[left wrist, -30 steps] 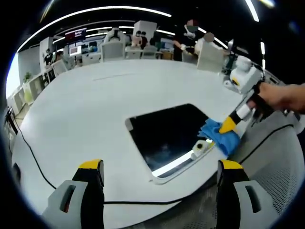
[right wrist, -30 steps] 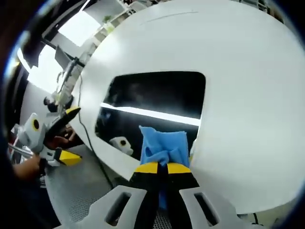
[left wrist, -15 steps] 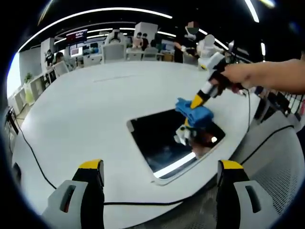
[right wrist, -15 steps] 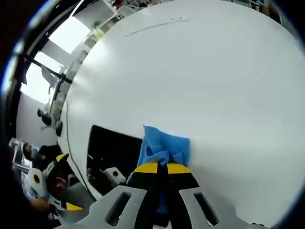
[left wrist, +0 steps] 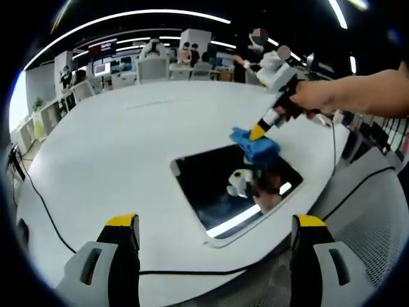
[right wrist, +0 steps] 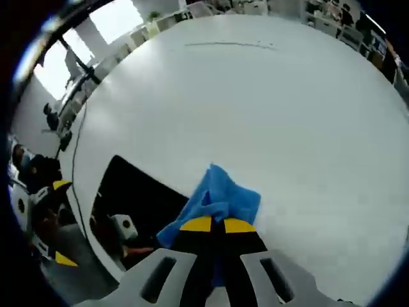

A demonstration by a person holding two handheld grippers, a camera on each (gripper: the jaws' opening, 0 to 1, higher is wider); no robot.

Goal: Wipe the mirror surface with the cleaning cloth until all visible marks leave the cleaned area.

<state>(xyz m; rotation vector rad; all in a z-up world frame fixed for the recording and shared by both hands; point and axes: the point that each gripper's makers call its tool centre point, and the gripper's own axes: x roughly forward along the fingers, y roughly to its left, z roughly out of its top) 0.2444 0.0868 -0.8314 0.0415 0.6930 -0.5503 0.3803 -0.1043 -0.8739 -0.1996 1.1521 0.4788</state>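
A dark rectangular mirror lies flat on the white table, near its right front edge. In the left gripper view my right gripper, held by a hand, is shut on a blue cloth at the mirror's far edge. My left gripper stands open over the table's near edge, well short of the mirror, with nothing between its jaws. In the right gripper view the blue cloth hangs from the shut right gripper beside the mirror, over its corner and the table.
A black cable runs along the table's left front edge. Desks, chairs and people stand beyond the far side of the table. A grey mesh floor lies to the right.
My right gripper carried the cloth from the mirror's near right edge up across the glass to its far edge. The left gripper has stayed still.
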